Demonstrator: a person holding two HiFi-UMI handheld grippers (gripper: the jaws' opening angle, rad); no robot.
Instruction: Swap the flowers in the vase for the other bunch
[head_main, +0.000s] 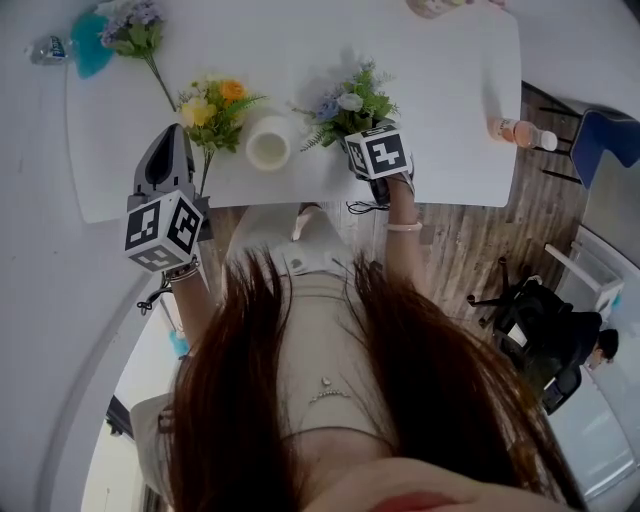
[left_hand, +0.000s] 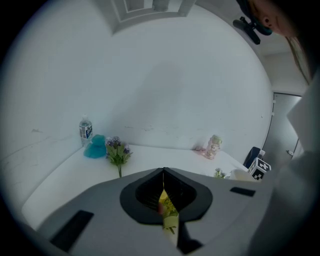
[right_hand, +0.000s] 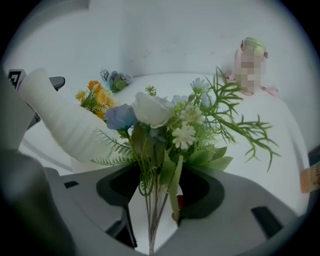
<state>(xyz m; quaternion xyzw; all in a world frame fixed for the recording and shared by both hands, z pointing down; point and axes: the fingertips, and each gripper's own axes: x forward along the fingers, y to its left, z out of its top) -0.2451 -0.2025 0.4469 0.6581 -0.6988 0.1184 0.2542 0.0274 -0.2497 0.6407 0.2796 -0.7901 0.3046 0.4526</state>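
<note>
The white vase (head_main: 268, 143) stands near the table's front edge, and nothing shows in its mouth. To its left a yellow and orange bunch (head_main: 213, 110) lies on the table, stems toward me. My left gripper (head_main: 171, 132) hovers just left of those stems, jaws shut; a bit of the yellow bunch (left_hand: 167, 207) shows through the slit below its tips (left_hand: 164, 172). Right of the vase is the blue and white bunch (head_main: 350, 105). My right gripper (right_hand: 152, 200) is open, with the stems of that bunch (right_hand: 152, 112) between its jaws and apart from the pads.
A purple bunch (head_main: 135, 25), a teal object (head_main: 90, 45) and a water bottle (head_main: 45, 48) sit at the far left corner. A pink bottle (head_main: 520, 132) lies at the table's right edge. A small figurine (right_hand: 248, 65) stands at the back. Chairs (head_main: 610, 135) are to the right.
</note>
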